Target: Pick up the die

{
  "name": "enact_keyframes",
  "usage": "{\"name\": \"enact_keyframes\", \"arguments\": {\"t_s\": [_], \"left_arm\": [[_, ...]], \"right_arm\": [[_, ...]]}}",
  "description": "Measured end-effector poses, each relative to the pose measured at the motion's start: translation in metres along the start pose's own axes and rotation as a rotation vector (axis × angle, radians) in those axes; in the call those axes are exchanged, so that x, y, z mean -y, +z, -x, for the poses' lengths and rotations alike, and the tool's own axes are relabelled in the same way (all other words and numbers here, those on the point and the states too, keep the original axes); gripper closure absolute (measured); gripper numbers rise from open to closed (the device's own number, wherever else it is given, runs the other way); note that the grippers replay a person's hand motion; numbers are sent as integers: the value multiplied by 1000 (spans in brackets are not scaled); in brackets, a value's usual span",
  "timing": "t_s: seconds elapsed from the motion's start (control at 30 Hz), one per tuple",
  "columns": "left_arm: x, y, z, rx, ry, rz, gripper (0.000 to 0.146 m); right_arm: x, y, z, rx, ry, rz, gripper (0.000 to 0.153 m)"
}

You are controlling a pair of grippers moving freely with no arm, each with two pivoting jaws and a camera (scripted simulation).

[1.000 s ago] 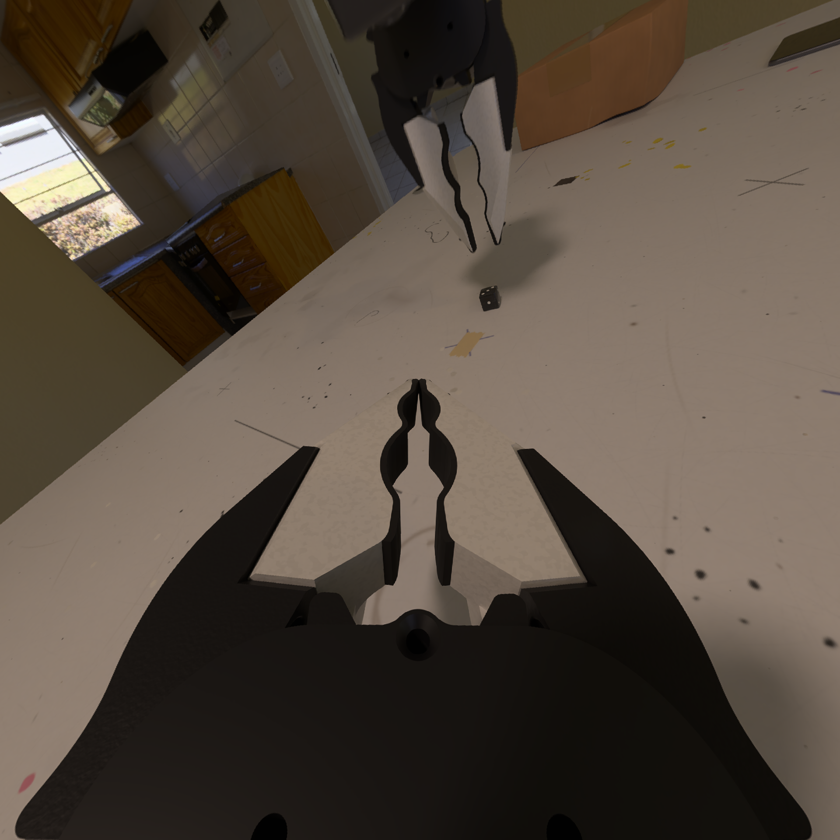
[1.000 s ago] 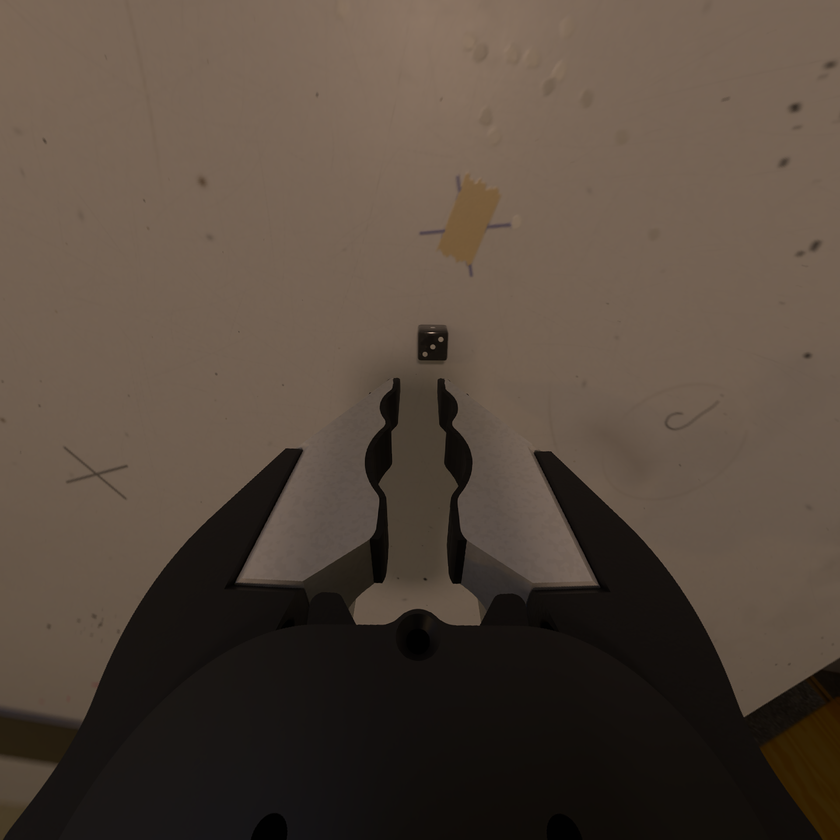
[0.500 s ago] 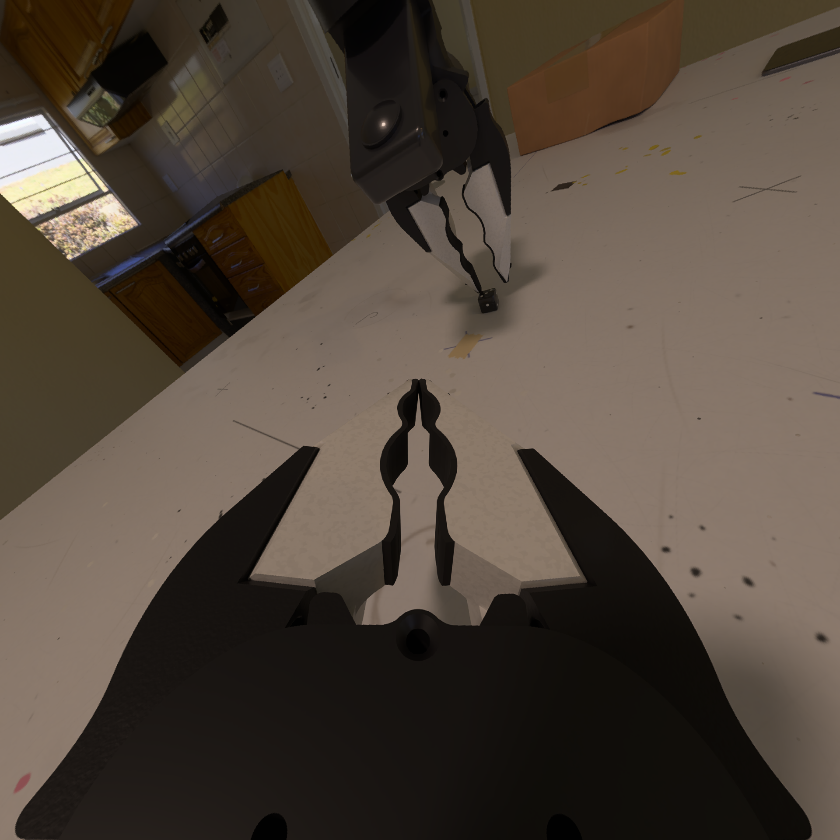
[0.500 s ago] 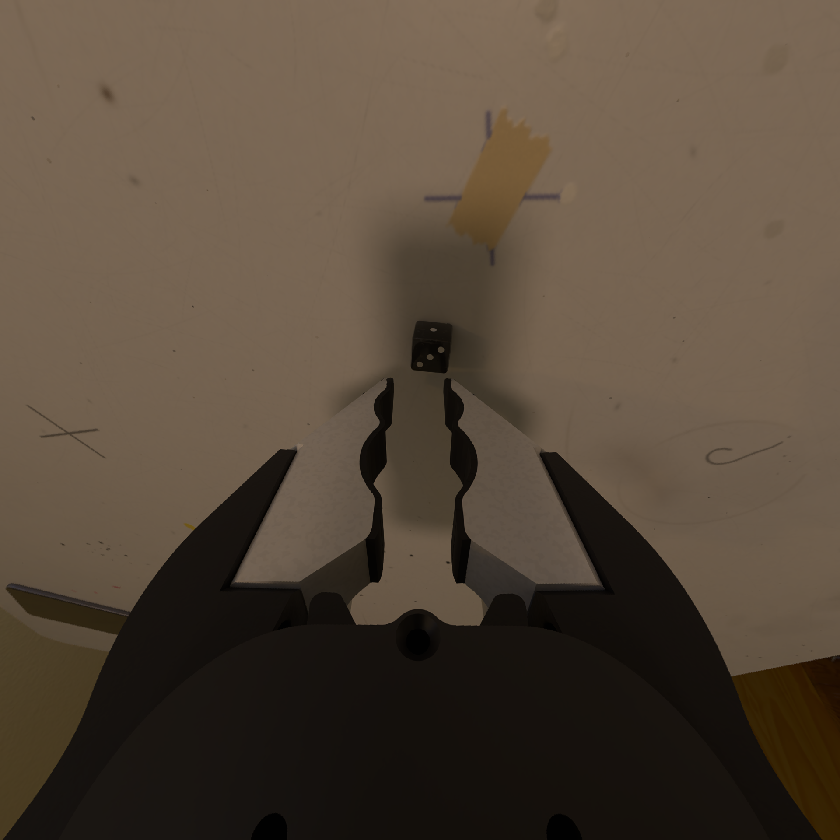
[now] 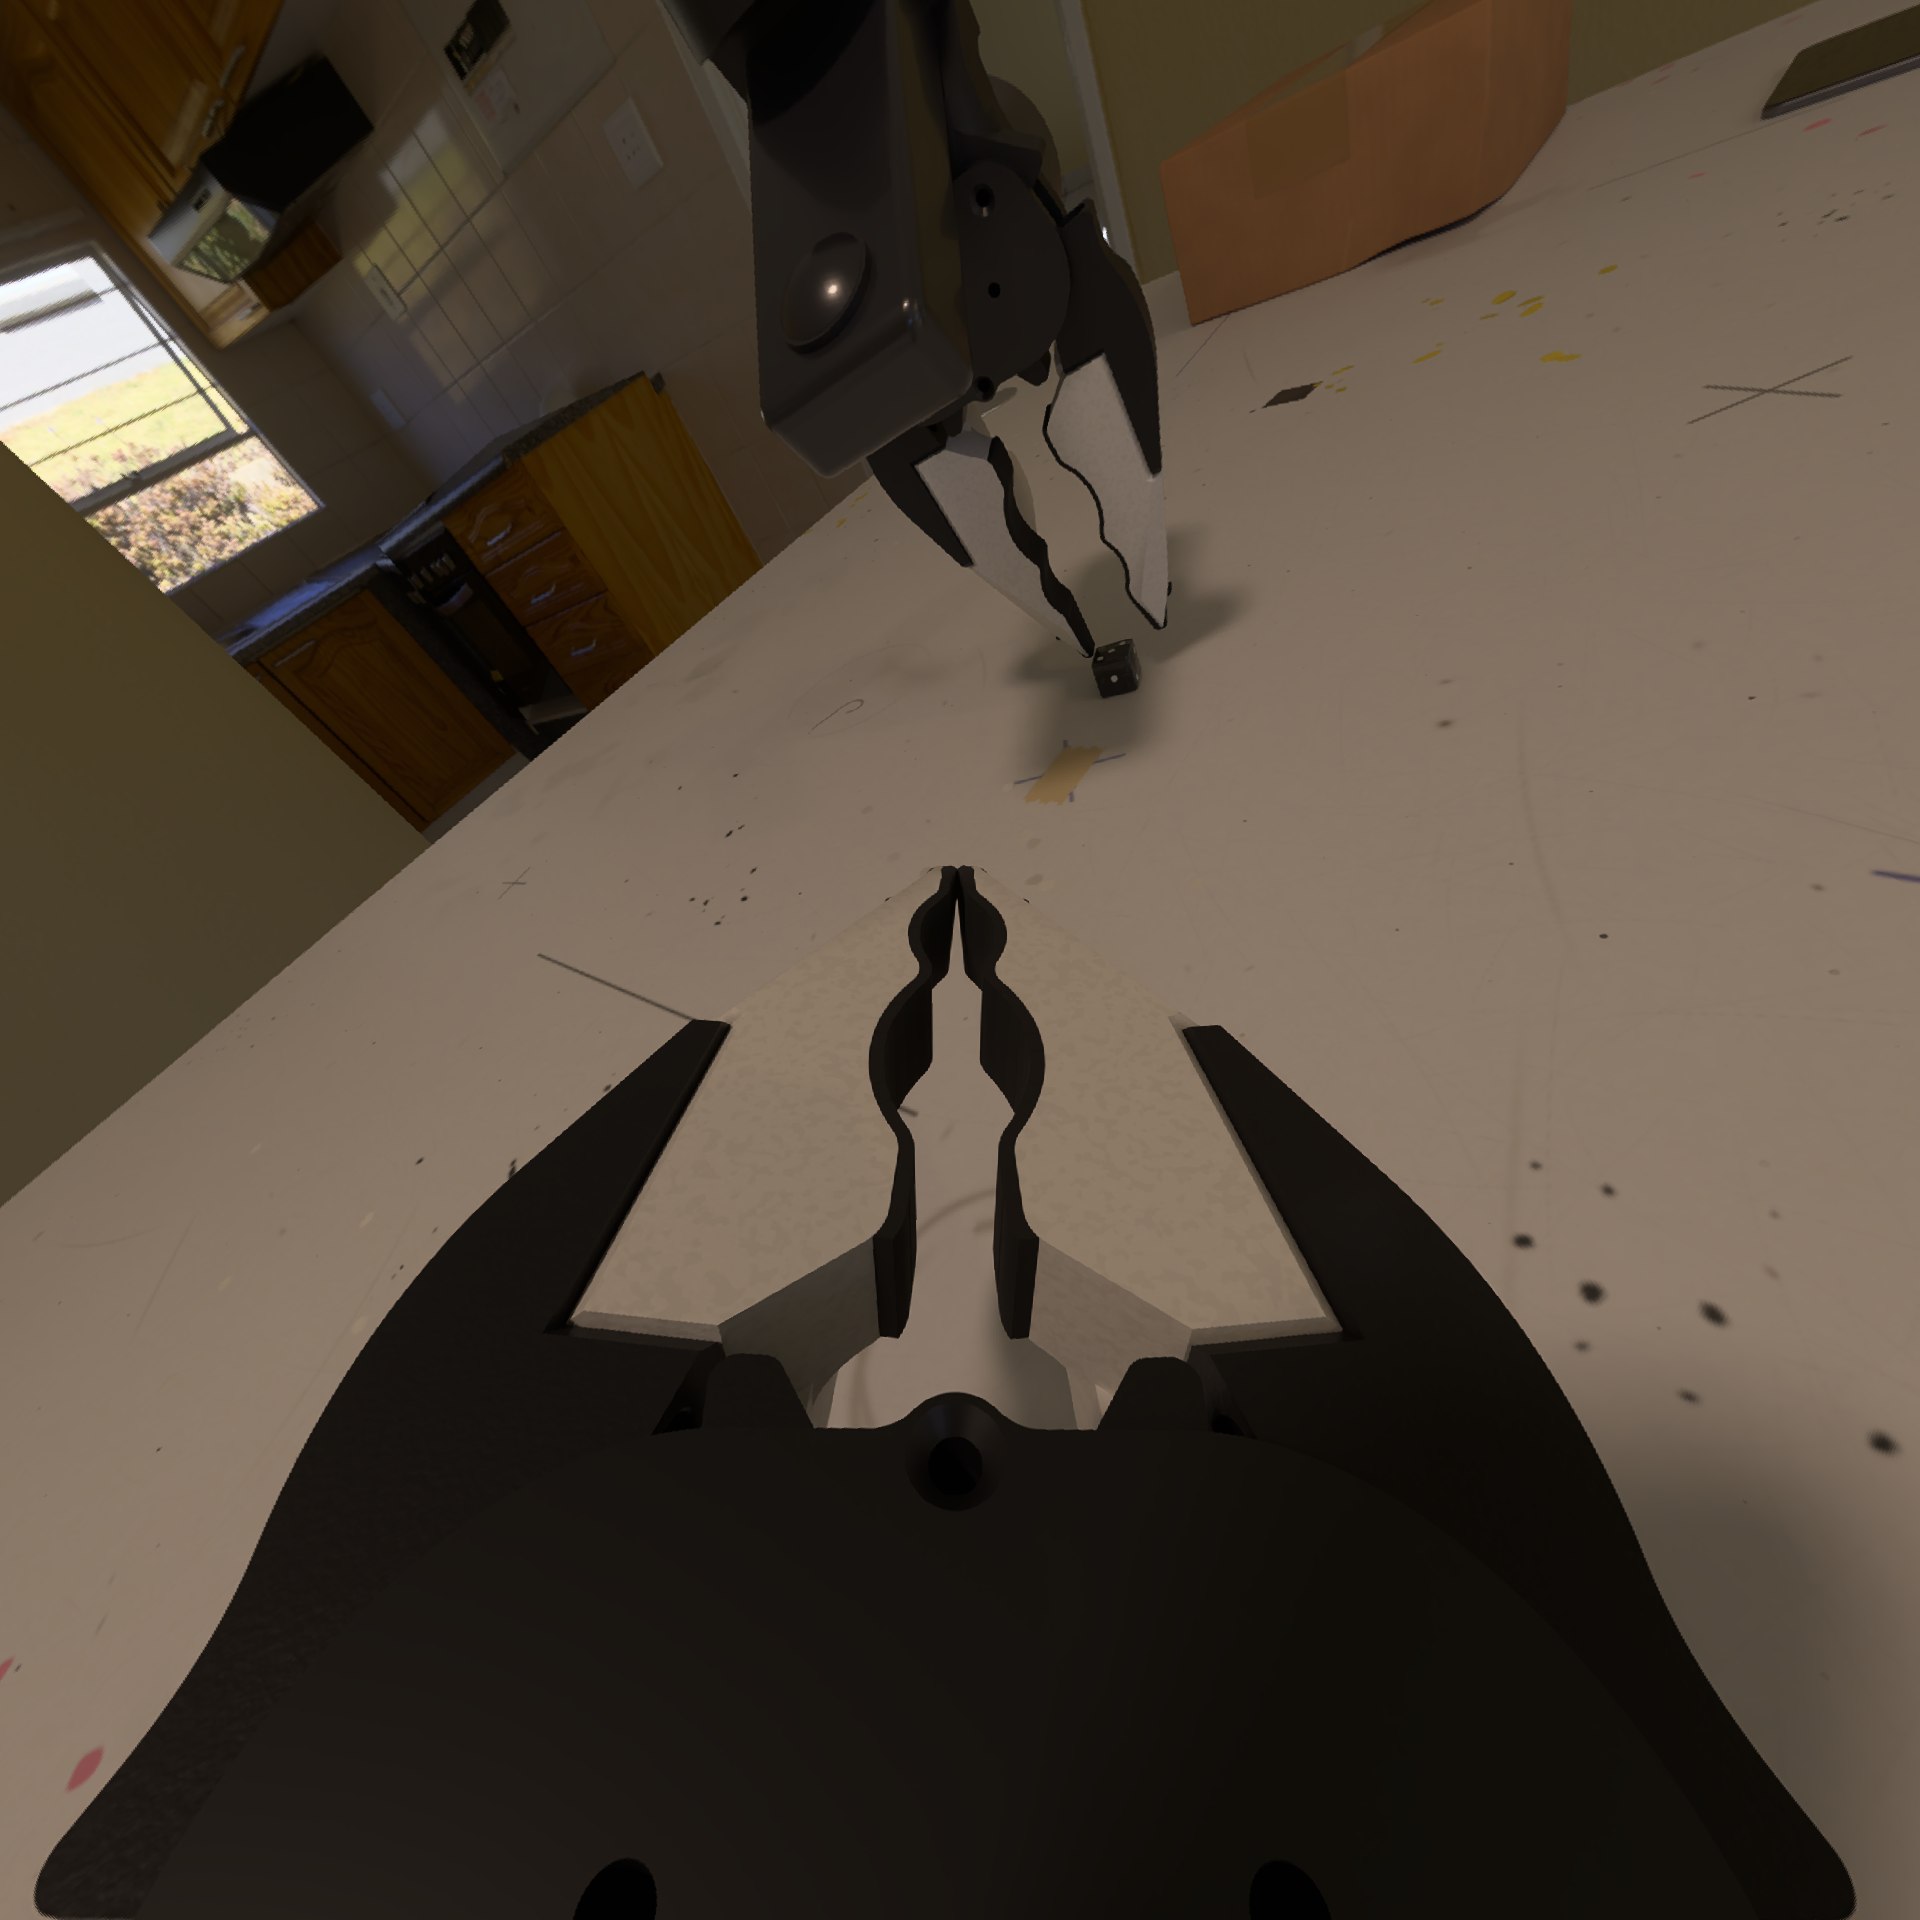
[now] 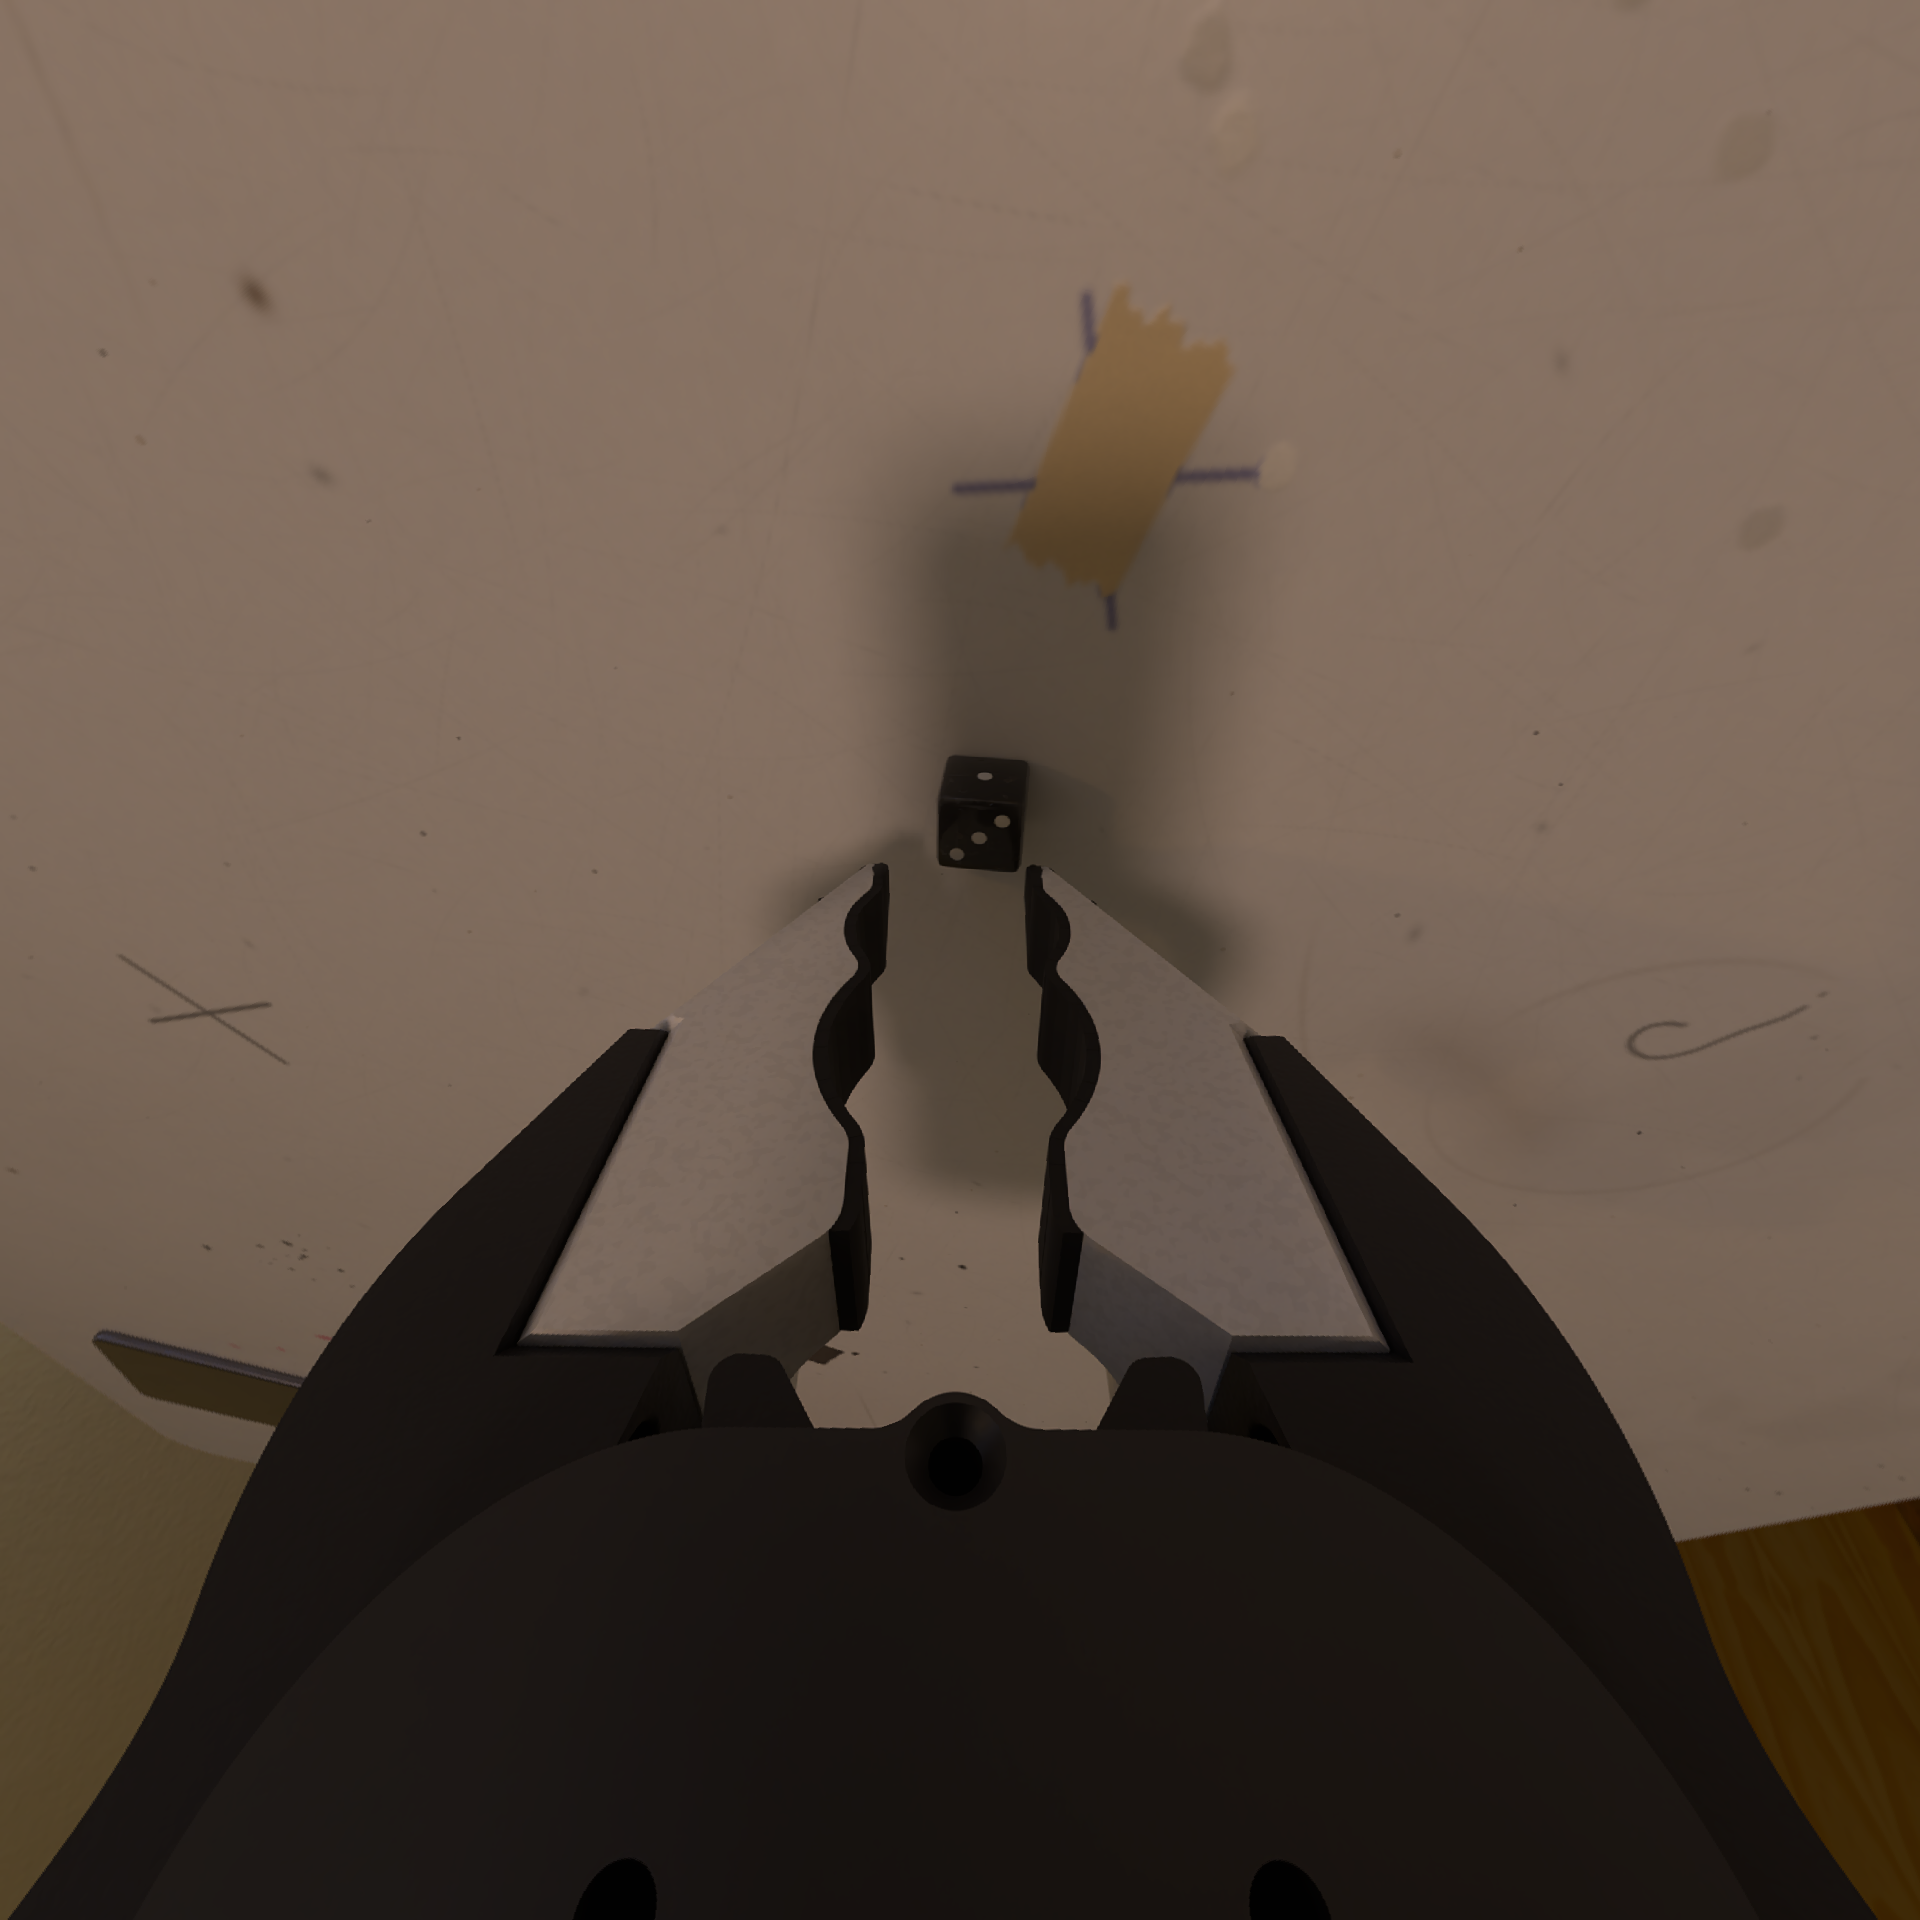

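A small black die (image 6: 981, 812) with white pips lies on the pale table (image 6: 416, 520). My right gripper (image 6: 956, 875) is open, pointing down, with its fingertips just short of the die and the die in line with the gap. In the left wrist view the die (image 5: 1116, 666) sits at the tips of the right gripper (image 5: 1122, 632), which reaches down close to the table. My left gripper (image 5: 956, 875) is shut and empty, low over the table, well short of the die.
A tan piece of tape (image 6: 1127, 478) on a blue cross lies just beyond the die; it also shows in the left wrist view (image 5: 1062, 777). A cardboard box (image 5: 1361, 166) and a dark flat slab (image 5: 1839, 68) sit at the table's far side. Kitchen cabinets (image 5: 582, 540) stand past the table edge.
My right gripper has come down toward the table and closer to the die, with its fingers opened a little wider. The left gripper has barely moved.
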State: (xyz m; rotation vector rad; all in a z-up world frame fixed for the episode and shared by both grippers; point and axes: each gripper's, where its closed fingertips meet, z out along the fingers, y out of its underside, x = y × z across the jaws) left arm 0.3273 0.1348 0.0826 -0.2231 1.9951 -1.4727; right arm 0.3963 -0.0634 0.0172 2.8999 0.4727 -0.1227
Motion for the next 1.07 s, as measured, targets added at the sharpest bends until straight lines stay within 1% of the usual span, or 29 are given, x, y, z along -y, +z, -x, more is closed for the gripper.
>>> {"name": "enact_keyframes", "arguments": {"t_s": [0.17, 0.27, 0.37, 0.43, 0.47, 0.53, 0.63, 0.7, 0.77, 1.07], "left_arm": [[0, 0, -1, -1, 6, 5, 146], [0, 0, -1, 0, 9, 7, 146], [0, 0, -2, 1, 17, 10, 146], [0, -1, -1, 4, 22, 12, 146], [-1, -1, -1, 6, 23, 13, 146], [-1, -1, 0, 9, 22, 13, 146], [-1, -1, 0, 10, 18, 12, 146], [-1, -1, 0, 11, 22, 14, 146], [-1, -1, 0, 12, 27, 16, 146], [-1, -3, 1, 16, 33, 16, 146]], "right_arm": [[1, 1, -4, -62, 18, 18, 137], [1, 1, -4, -74, 32, 17, 137], [4, -3, -5, -59, 58, -38, 137], [9, -13, -5, -36, 67, -126, 137], [15, -21, -4, -12, 69, -199, 137], [28, -46, 2, 72, 47, -406, 138], [41, -95, 16, 214, -78, -772, 138], [42, -119, 22, 309, -112, -937, 137], [40, -126, 23, 357, -113, -988, 137], [39, -124, 23, 381, -141, -996, 137]]}}
